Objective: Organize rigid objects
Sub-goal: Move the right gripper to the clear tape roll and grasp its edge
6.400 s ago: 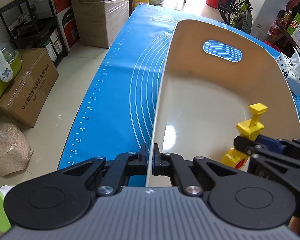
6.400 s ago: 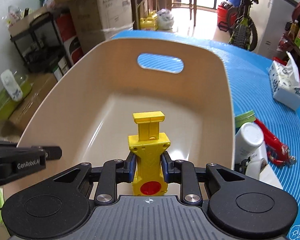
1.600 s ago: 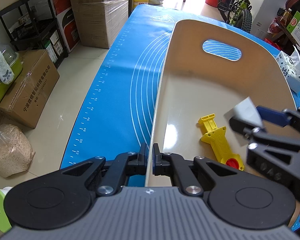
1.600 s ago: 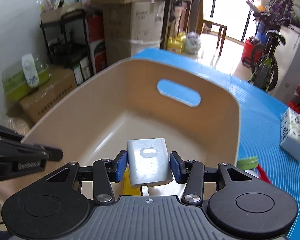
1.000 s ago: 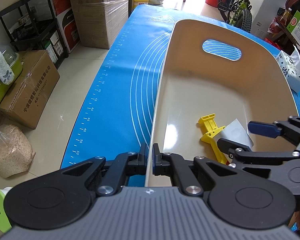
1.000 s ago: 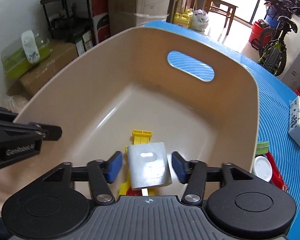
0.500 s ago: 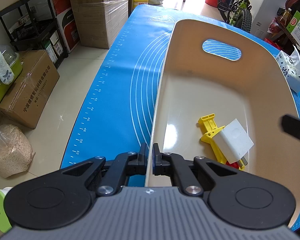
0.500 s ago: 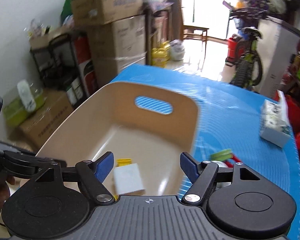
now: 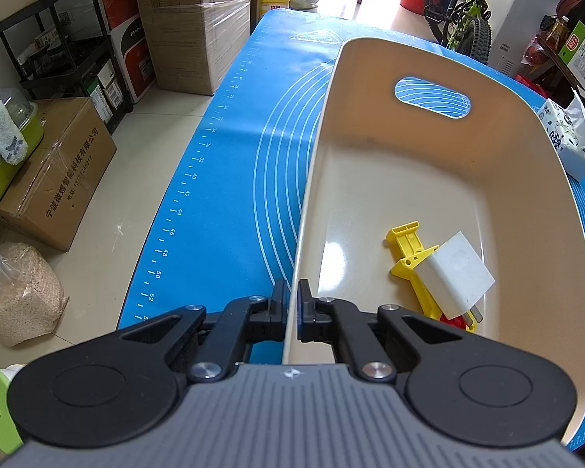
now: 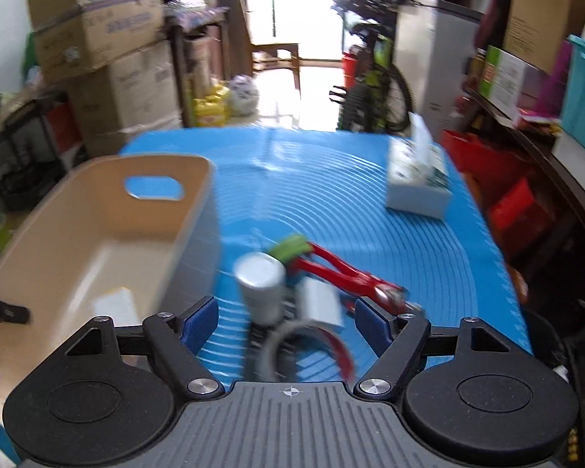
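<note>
Cluttered storage room all around, cardboard boxes (image 9: pixel 191 19) stacked against the wall, a bike (image 9: pixel 464 4) parked at the back, and everything's happening on a table covered with a blue mat (image 9: pixel 230 179) printed with rings and a ruler scale. Sitting on that mat is a beige bin (image 9: pixel 499 117) with an oval handle cutout in its far wall. Left gripper (image 9: pixel 291 310) is clamped tight on the near-left rim of the bin, one pad inside the wall and one outside. Down on the bin floor there's a yellow plastic tool (image 9: pixel 405 240) with a red spot at its near end, and a white charger block (image 9: pixel 454 275) lying on top of it, prongs pointing toward the camera. Right gripper (image 10: pixel 288 321) is off to the right of the bin, over the mat, and its jaws have just been opening, nothing between the blue pads, just wide apart in the air. That view is pretty smeared, but below it on the mat there's a little heap: a white cylinder container (image 10: pixel 262 284), a green lid (image 10: pixel 290 247), red pliers (image 10: pixel 355 277) and a small white block I can't make out. Farther back on the mat sits a tissue pack (image 10: pixel 417 183), well apart from the heap
</note>
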